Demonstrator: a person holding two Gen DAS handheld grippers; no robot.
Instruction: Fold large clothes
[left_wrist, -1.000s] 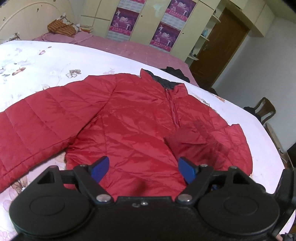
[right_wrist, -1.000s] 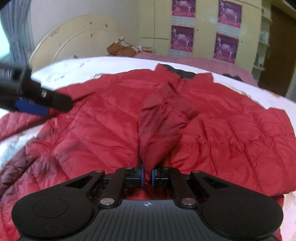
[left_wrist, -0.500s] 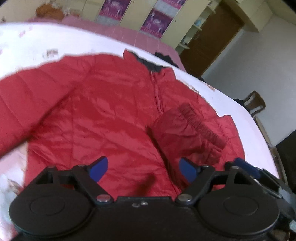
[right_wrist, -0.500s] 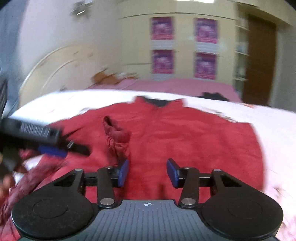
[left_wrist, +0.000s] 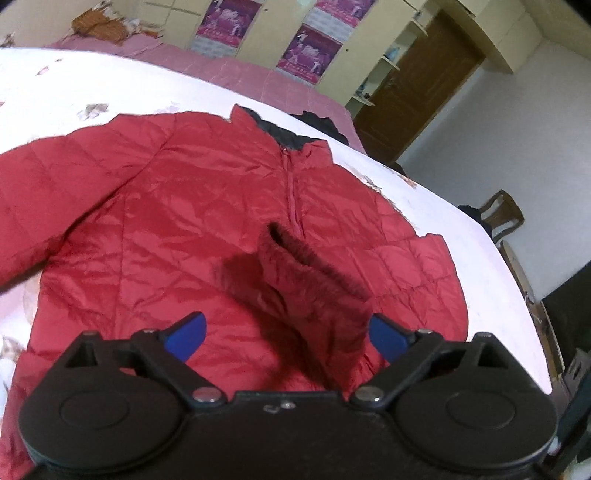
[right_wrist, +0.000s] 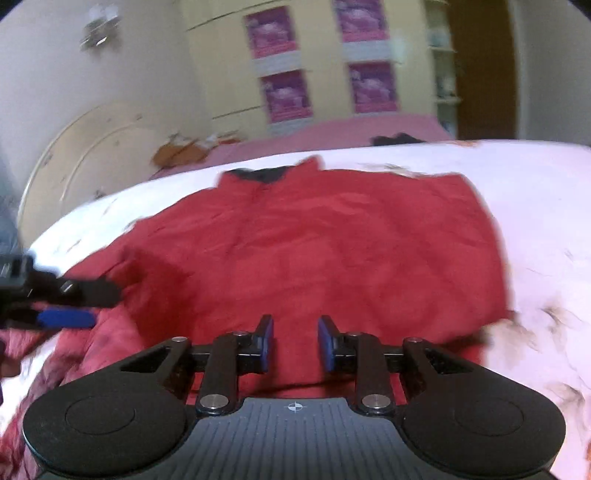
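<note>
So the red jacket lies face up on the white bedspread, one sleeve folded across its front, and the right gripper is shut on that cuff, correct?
Not quite: the right gripper is open and holds nothing, per the right wrist view. The rest stands: red jacket, sleeve folded across it.

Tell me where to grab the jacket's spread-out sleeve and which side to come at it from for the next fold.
Probably grip the spread sleeve as near its cuff end as you can reach. It lies flat on the bed, out to the left of the red jacket, and its cuff is out of view. Bring the open left gripper in low from the outer left, pinching both layers, then carry it across the chest, as the folded sleeve already lies.
</note>
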